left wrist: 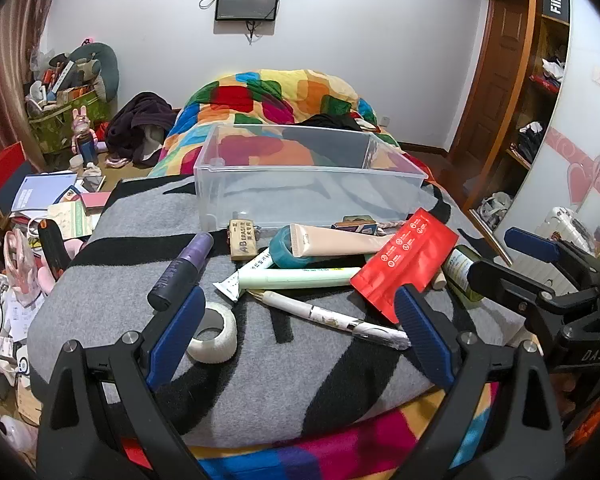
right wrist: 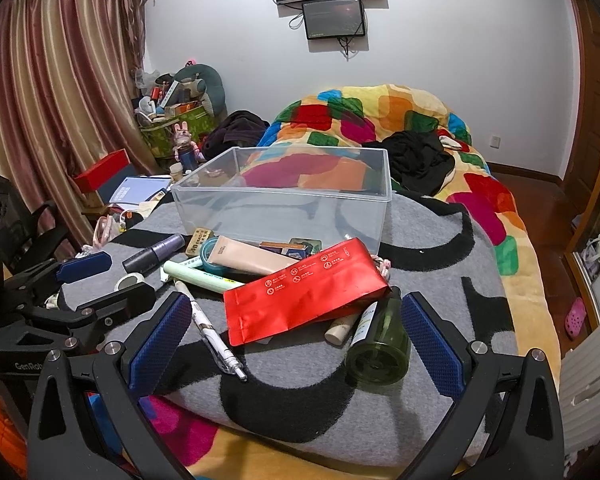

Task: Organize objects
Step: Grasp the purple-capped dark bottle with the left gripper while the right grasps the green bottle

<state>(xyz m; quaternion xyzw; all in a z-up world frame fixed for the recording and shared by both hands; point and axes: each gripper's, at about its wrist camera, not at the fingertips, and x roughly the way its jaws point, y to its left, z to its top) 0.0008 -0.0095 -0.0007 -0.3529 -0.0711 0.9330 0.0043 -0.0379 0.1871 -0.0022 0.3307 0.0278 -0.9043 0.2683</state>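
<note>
A clear plastic bin [left wrist: 300, 188] [right wrist: 280, 208] stands empty on a grey and black blanket [left wrist: 120, 300]. In front of it lie a red pouch [left wrist: 404, 264] [right wrist: 304, 296], a white pen [left wrist: 332, 316] [right wrist: 212, 332], a white tape roll [left wrist: 216, 336], a dark purple tube [left wrist: 184, 272], an eraser [left wrist: 243, 238], a beige tube [left wrist: 340, 240], a pale green tube [left wrist: 300, 278] and a green bottle [right wrist: 380, 344]. My left gripper [left wrist: 300, 300] hovers open over the pen. My right gripper [right wrist: 296, 300] hovers open over the pouch, with the bottle by its right finger.
A colourful quilt [right wrist: 380, 120] with black clothes [right wrist: 420, 156] on it covers the bed behind the bin. Books, boxes and bags clutter the floor [left wrist: 52, 200] to the left. A wooden wardrobe [left wrist: 532, 100] stands to the right. In each view the other gripper sits close alongside.
</note>
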